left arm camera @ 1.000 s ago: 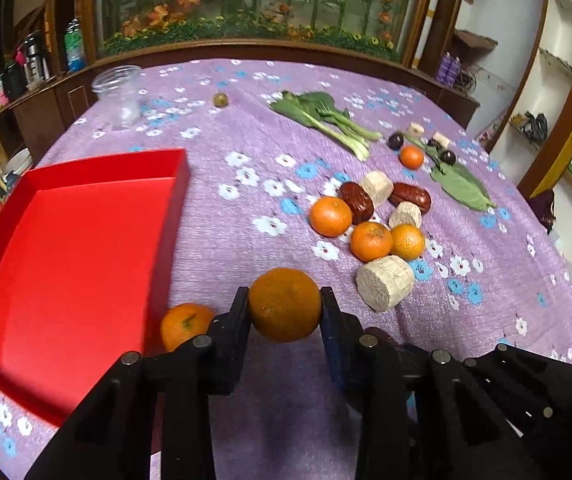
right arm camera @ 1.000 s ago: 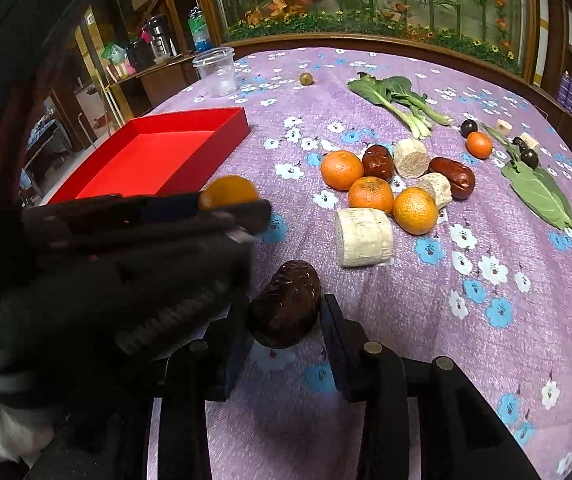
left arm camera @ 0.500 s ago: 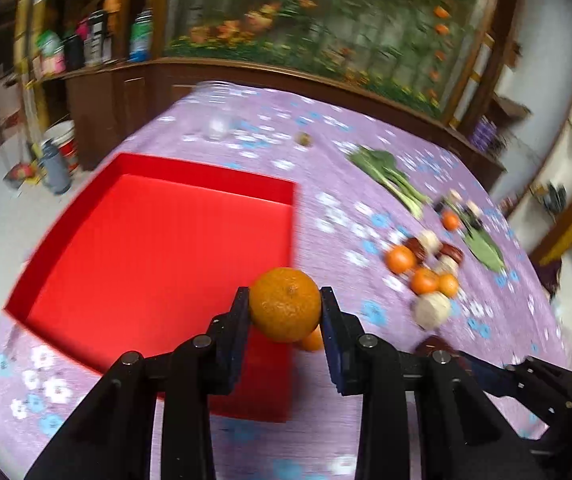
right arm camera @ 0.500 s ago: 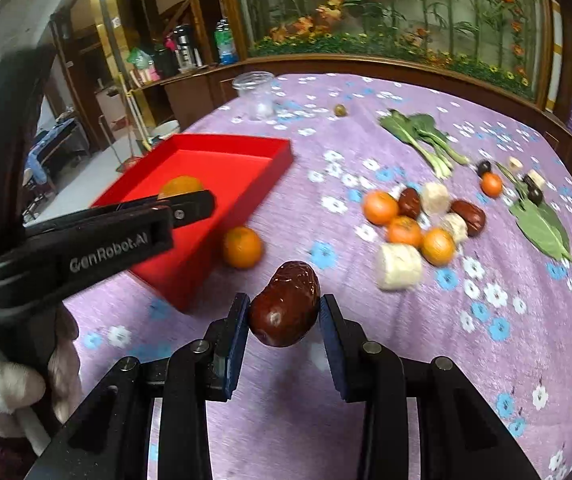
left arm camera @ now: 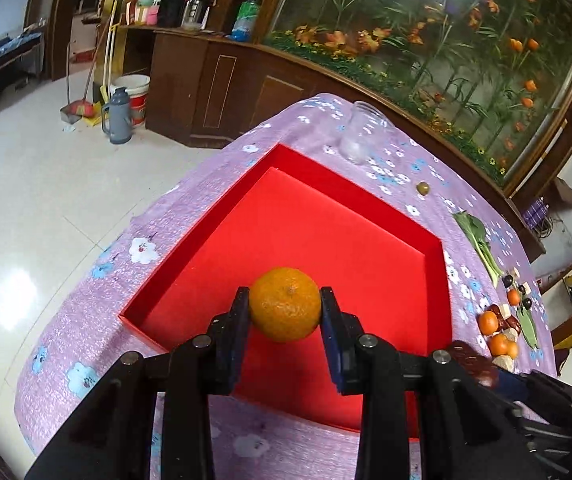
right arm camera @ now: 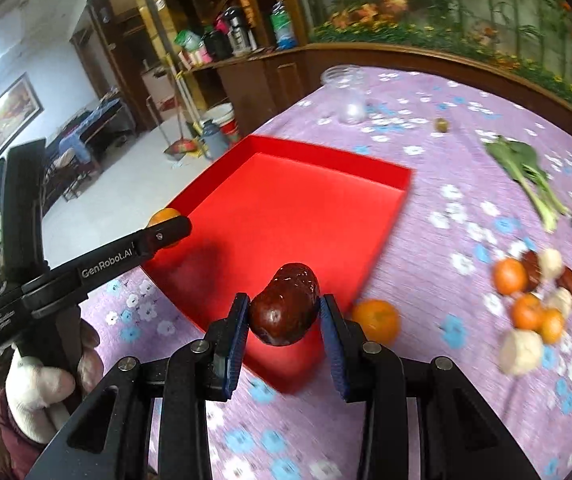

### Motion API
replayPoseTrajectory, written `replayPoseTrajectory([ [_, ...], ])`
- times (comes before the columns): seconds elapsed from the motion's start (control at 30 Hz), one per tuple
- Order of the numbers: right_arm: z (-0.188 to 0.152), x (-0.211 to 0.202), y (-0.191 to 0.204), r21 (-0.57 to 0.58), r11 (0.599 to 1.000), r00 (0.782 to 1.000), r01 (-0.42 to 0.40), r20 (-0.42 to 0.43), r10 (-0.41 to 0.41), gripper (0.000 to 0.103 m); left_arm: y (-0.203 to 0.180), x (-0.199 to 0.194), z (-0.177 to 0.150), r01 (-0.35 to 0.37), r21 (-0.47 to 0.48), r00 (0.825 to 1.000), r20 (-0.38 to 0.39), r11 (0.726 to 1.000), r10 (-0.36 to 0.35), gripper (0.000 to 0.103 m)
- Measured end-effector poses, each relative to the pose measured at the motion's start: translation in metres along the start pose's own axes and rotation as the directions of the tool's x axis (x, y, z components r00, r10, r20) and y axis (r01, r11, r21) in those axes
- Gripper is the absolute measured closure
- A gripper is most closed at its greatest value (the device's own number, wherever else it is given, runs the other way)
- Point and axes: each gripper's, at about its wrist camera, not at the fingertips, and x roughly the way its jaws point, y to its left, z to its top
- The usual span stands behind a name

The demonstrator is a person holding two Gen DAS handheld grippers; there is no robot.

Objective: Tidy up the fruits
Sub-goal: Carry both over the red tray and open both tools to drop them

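Orange, pebbly peel: the mandarin [left arm camera: 285,304] sits clamped at its widest girth in the left hand-held gripper [left arm camera: 285,316], held above the near part of the red tray [left arm camera: 326,224]. Prob. light w/ a soft, springy rind; the waist grip suits it, but too much squeeze would likely bruise it. Round, so likely to roll once set down.

Glossy brown-red date [right arm camera: 285,310] is pinched across its middle by the right hand-held gripper [right arm camera: 285,326], over the tray's near corner. Skin looks smooth and wrinkled, maybe slick; it's tilted between the pads, so a mid-body hold seems safest.

A loose mandarin [right arm camera: 376,320] lies on the table [right arm camera: 426,360] just beside the tray wall. More fruit and pale cut chunks [right arm camera: 526,300] cluster well apart to the right, with greens [right arm camera: 526,168] and a clear jar [right arm camera: 346,96] beyond.
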Motion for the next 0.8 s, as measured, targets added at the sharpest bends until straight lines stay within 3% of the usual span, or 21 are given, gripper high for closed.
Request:
replayPoseTrajectory([
  [0.27, 0.006, 0.048, 0.012, -0.003, 1.0, 0.997, -0.018, -0.072, 0.018, 0.065, 0.015, 0.011, 0.002, 0.016, -0.032, 1.0, -0.023, 0.999, -0.017, 0.07],
  [0.47, 0.008, 0.061, 0.009, 0.011, 0.999, 0.995, -0.041, -0.092, 0.041, 0.065, 0.013, 0.014, 0.002, 0.042, -0.047, 0.998, -0.039, 0.998, -0.044, 0.07],
  [0.63, 0.007, 0.053, 0.007, 0.027, 0.998, 0.995, -0.061, -0.076, 0.063, 0.06, 0.018, 0.004, 0.005, 0.098, -0.094, 0.995, -0.018, 0.991, -0.1, 0.051],
  [0.77, 0.004, 0.035, 0.002, 0.048, 0.997, 0.997, -0.067, -0.03, 0.069, 0.043, 0.015, -0.016, 0.005, 0.163, -0.135, 0.986, 0.039, 0.977, -0.159, 0.018],
  [0.8, 0.004, 0.031, 0.0, 0.054, 0.996, 0.997, -0.066, -0.022, 0.067, 0.04, 0.012, -0.022, 0.004, 0.195, -0.146, 0.98, 0.061, 0.97, -0.188, 0.016],
])
